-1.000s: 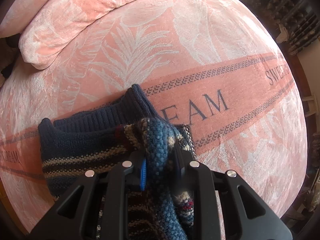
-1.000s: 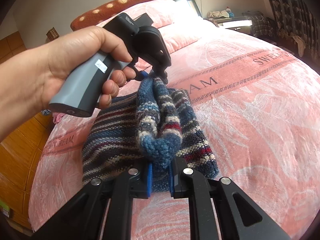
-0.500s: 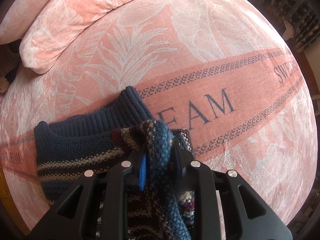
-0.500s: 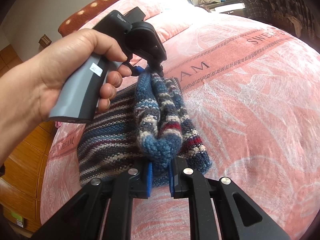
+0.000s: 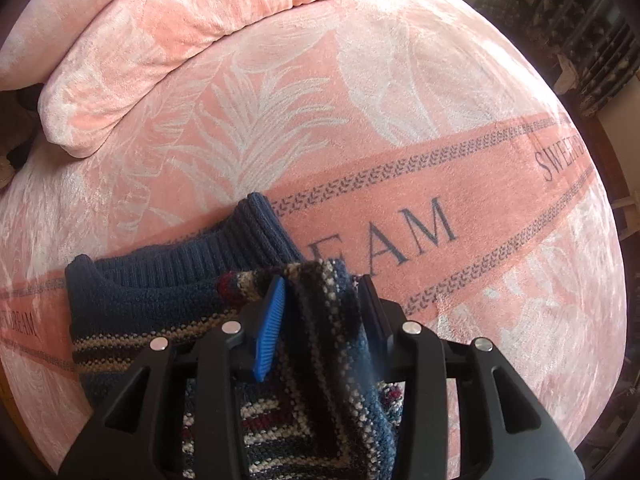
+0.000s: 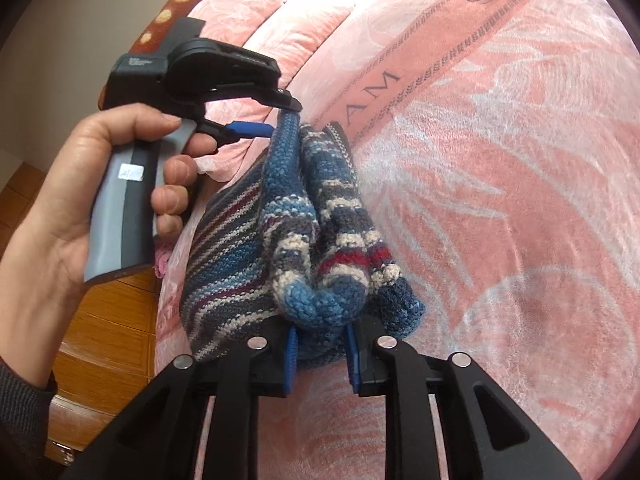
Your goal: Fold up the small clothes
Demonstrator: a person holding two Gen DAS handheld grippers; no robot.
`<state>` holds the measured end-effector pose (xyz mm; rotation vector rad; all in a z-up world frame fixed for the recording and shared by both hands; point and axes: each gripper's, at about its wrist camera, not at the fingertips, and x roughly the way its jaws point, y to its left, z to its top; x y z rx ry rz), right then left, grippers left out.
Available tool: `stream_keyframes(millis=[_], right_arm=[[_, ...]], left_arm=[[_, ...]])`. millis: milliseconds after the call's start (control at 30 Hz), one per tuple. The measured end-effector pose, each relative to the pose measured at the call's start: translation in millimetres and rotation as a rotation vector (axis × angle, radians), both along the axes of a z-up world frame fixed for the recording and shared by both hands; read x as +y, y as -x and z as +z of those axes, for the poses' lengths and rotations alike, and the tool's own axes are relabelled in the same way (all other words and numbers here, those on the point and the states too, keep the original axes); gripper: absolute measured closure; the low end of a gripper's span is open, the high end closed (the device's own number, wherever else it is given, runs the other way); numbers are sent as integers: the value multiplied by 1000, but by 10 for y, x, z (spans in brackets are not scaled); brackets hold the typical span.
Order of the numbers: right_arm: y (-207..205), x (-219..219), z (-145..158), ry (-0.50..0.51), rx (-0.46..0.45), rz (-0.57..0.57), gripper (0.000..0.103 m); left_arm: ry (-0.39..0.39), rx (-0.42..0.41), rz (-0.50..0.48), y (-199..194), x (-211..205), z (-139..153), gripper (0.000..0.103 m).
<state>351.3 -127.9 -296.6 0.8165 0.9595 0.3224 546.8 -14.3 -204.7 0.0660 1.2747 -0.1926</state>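
Right gripper (image 6: 320,350), lower centre of frame: jaws parted, a bunched fold of the striped blue knitted sweater (image 6: 320,240) lying loosely between them. Left gripper (image 5: 322,312), jaws likewise apart around the sweater's edge. The sweater lies on the pink leaf-patterned blanket (image 5: 400,100), mid-left.

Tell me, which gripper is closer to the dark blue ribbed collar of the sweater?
Left. The left gripper sits right beside the ribbed collar, and its jaws look open around a fold. The right gripper is at the sweater's opposite end.
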Motion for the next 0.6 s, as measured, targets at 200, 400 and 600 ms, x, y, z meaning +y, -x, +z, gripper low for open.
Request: stream_keyframes(millis=[200, 400, 600], right_arm=[[-5, -183, -181, -287, 20, -21, 55], [-55, -64, -196, -351, 27, 40, 33], [-23, 378, -72, -225, -7, 144, 33]], left_arm=[[33, -105, -69, 275, 447, 489, 46], [160, -120, -115, 907, 1187, 641, 45], [290, -84, -110, 1391, 1721, 511, 44]])
